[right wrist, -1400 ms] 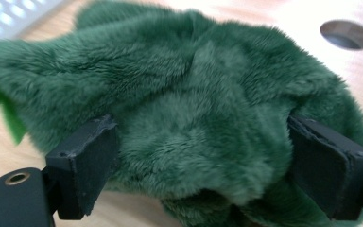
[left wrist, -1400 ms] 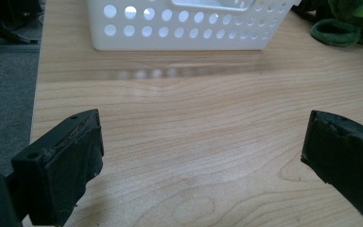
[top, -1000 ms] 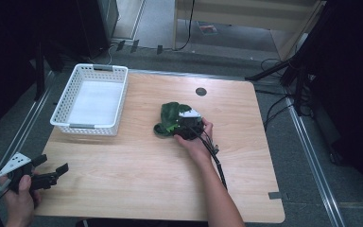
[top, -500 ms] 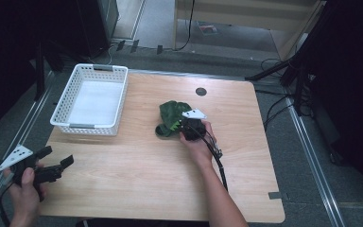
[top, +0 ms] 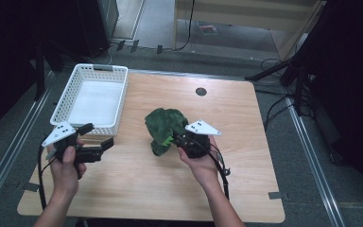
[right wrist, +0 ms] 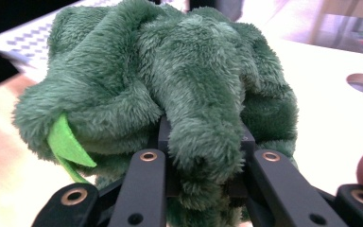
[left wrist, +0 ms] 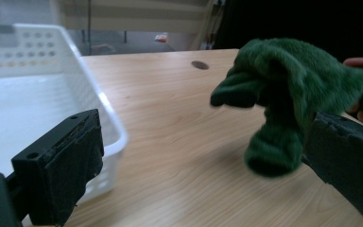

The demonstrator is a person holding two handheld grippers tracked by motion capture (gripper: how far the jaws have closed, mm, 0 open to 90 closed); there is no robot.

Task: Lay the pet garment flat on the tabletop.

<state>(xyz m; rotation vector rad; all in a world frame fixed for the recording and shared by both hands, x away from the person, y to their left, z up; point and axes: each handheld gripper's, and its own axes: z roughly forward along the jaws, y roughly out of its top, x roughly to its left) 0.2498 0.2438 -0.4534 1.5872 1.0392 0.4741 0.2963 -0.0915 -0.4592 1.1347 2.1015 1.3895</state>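
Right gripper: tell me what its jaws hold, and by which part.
The right gripper is shut on the green plush toy, pinching a fuzzy lobe at its near, lower end. The toy hangs lifted off the table.

A basket [top: 90, 100] is sitting on the table [top: 246, 156] at its far left, and a plush toy [top: 164, 126] is hanging just above the table's middle, to the basket's right. The left gripper [top: 97, 142] is hovering just before the basket's near edge, and the right gripper [top: 176, 140] is sitting at the toy's near right side.

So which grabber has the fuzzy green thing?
The right gripper: its jaws pinch the green plush cloth. The left gripper, near the white basket, is open and empty.
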